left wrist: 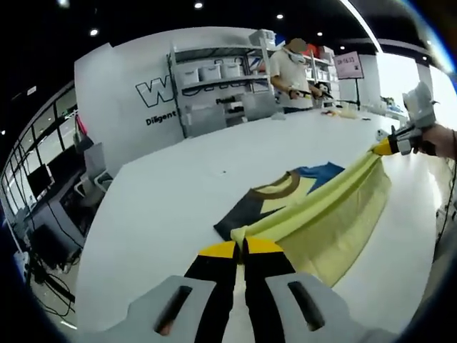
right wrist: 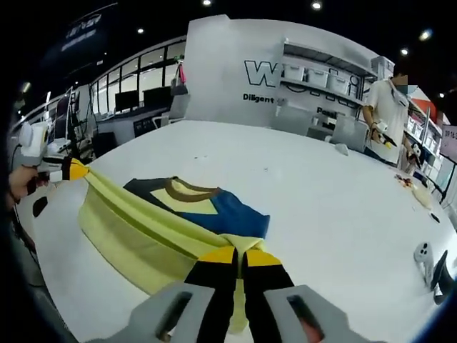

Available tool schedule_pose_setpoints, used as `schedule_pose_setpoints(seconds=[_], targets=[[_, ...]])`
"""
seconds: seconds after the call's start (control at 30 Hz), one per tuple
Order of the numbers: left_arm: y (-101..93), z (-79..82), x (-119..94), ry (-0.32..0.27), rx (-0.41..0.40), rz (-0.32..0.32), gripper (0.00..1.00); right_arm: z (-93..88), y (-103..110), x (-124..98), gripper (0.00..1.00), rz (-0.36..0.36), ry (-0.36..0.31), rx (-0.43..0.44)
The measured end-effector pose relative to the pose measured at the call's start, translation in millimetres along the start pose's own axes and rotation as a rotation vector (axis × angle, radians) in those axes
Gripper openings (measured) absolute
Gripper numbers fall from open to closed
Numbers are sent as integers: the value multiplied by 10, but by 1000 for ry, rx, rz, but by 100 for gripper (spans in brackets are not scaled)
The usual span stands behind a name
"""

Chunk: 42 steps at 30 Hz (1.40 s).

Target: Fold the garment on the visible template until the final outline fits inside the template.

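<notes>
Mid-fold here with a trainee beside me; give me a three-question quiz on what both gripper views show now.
1. True or false: the left gripper is shut on the yellow garment.
2. The collar colour: A brown, B red, C white?
3. Fill in: the lifted edge is stretched between the left gripper and the ____ gripper.

Key: 1 true. 2 A. 3 right. The garment's far part lies on the white table.

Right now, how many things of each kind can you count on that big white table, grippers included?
Yellow, blue and brown cloth garment: 1
Handheld grippers with yellow-tipped black jaws, left gripper and right gripper, both clamped on the garment: 2
White handheld controller lying on the white table, at the edge: 1
Total: 4
</notes>
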<state>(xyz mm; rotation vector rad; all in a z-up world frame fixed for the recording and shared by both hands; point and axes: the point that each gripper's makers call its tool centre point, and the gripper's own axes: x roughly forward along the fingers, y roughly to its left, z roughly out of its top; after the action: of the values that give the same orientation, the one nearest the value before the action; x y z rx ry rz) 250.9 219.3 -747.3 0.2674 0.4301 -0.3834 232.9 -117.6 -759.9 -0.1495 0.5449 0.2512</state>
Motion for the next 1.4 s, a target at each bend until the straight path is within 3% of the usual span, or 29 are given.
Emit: schedule_pose_setpoints(seconds=[0.07, 0.17, 0.3, 0.37, 0.43, 0.5, 0.9, 1.4], targets=[[41, 14, 45, 2, 17, 9, 5, 89, 34, 27, 0, 29, -23, 103], [76, 57, 87, -11, -7, 3, 5, 211, -52, 66, 0, 1, -20, -53], [87, 89, 100, -9, 22, 15, 5, 274, -74, 155, 0, 18, -29, -1], [112, 119, 130, -22, 0, 12, 5, 293, -78, 171, 0, 17, -31, 1], [128, 126, 188, -23, -18, 6, 5, 342, -91, 194, 0, 9, -41, 56], [174, 121, 291, -15, -61, -4, 5, 346, -105, 231, 0, -3, -33, 15], [236, 235, 541, -5, -54, 8, 5, 415, -205, 495, 0, 13, -4, -50], [311, 66, 851, 72, 27, -7, 5, 472, -196, 843, 0, 26, 21, -107]])
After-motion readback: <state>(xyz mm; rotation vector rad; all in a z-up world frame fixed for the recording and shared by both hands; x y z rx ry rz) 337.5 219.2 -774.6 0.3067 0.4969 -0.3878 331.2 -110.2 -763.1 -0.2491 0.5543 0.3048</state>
